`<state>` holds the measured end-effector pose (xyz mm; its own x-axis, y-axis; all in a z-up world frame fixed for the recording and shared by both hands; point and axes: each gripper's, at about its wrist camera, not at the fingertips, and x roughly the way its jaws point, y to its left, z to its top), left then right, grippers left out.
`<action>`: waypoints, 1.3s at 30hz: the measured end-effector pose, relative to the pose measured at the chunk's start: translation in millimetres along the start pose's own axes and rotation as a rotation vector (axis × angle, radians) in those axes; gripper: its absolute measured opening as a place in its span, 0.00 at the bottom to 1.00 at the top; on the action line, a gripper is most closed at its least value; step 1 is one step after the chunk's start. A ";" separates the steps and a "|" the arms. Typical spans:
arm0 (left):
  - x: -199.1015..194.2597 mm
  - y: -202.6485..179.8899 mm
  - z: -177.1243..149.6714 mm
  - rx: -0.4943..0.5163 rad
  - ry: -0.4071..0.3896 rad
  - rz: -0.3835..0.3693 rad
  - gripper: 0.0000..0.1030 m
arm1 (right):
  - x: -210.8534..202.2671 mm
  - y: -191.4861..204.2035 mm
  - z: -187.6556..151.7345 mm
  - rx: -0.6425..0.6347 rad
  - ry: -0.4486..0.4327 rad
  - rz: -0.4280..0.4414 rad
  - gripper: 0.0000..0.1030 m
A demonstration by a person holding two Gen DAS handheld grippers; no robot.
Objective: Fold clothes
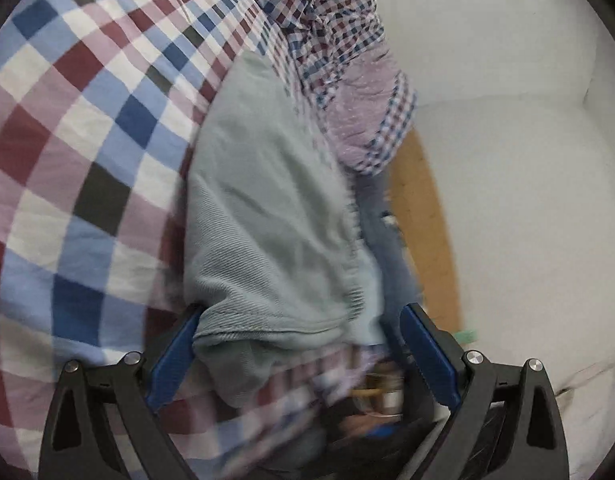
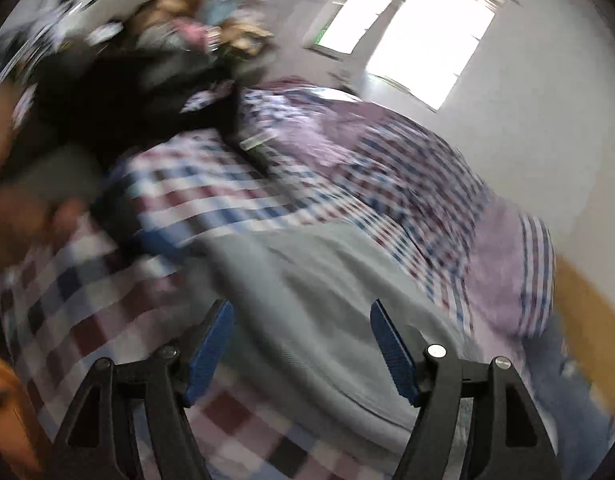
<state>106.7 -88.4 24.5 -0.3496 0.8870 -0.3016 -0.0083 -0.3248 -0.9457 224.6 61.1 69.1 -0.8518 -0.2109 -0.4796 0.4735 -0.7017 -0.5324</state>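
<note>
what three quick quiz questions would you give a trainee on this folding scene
1. True or false: the pale green garment lies on a checked bedcover.
2. In the left wrist view, what lies between the left gripper pads? A) pale green fabric B) a towel C) nothing
3. Which colour are the right gripper pads?

Key: 1 true; 2 A; 3 blue
</note>
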 end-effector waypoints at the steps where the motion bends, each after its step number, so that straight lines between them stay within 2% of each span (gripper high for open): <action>1: -1.8 -1.6 2.3 -0.008 0.001 -0.026 0.95 | 2.2 9.5 1.6 -0.039 -0.004 0.003 0.73; 6: -4.7 -10.5 10.2 -0.002 0.013 -0.081 0.95 | 20.6 36.2 6.8 -0.166 -0.011 -0.059 0.78; 13: 4.3 -7.8 19.1 -0.025 0.028 -0.111 0.95 | 30.9 52.9 9.1 -0.223 -0.008 -0.047 0.78; 17: 1.7 -7.8 21.0 -0.032 0.031 -0.138 0.95 | 41.4 54.3 7.9 -0.241 0.016 -0.129 0.78; 20: -0.3 -6.6 20.2 -0.034 0.035 -0.142 0.95 | 55.3 42.4 11.5 -0.205 0.042 -0.193 0.79; 30: 5.8 -5.9 16.6 0.000 0.055 -0.130 0.95 | 81.9 36.3 20.7 -0.181 0.075 -0.157 0.79; 31: 5.4 -6.0 17.3 0.001 0.055 -0.129 0.95 | 83.0 34.6 21.2 -0.170 0.082 -0.138 0.73; 32: 4.7 -5.1 18.3 -0.002 0.054 -0.132 0.95 | 82.5 33.2 21.7 -0.157 0.090 -0.116 0.47; 33: 4.0 -3.5 19.1 -0.008 0.052 -0.138 0.95 | 83.5 29.6 22.2 -0.138 0.098 -0.097 0.32; 35: 3.8 -0.3 20.2 -0.023 0.052 -0.143 0.95 | 86.0 23.0 22.3 -0.103 0.111 -0.064 0.23; 39: 5.8 2.7 24.5 -0.029 0.061 -0.146 0.95 | 80.0 10.2 25.4 -0.048 0.112 -0.023 0.18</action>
<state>81.7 -92.2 23.2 -0.2887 0.9429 -0.1663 -0.0281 -0.1820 -0.9829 155.6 19.8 43.0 -0.8332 -0.1159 -0.5406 0.4667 -0.6717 -0.5753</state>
